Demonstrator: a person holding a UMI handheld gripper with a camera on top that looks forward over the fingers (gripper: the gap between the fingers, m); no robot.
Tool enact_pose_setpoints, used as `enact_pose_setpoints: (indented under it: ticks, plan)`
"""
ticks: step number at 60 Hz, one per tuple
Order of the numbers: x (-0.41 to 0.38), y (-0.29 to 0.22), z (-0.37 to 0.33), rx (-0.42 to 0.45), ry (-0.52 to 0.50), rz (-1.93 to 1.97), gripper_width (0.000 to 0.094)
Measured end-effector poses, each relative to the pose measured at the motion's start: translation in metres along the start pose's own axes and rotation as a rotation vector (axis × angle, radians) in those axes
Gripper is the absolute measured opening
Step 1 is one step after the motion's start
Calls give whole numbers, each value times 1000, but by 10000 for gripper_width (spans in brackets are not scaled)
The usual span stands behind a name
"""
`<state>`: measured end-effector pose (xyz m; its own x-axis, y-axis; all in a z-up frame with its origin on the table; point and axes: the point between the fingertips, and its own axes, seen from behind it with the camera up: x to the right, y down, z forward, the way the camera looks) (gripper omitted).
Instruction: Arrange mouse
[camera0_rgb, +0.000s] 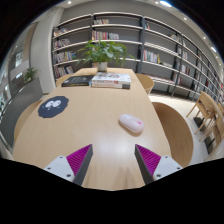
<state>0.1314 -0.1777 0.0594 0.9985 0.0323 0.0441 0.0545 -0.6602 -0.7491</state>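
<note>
A white computer mouse (131, 123) lies on the light wooden table (95, 115), ahead of my fingers and a little to the right. A round dark mouse mat (53, 106) lies ahead to the left, well apart from the mouse. My gripper (113, 162) is open and empty, with its magenta pads (80, 159) spread wide above the near part of the table. Nothing stands between the fingers.
A stack of books (110, 80) and a dark book (77, 81) lie at the far end of the table, with a potted plant (101, 51) behind them. Wooden chairs (176, 128) stand along the right side. Bookshelves (150, 40) line the back wall.
</note>
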Motion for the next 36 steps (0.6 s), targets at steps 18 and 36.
enact_pose_setpoints:
  ticks: [18, 36]
  plan:
    - [88, -16, 114, -53, 49, -2, 853]
    - [109, -62, 171, -30, 47, 3, 748]
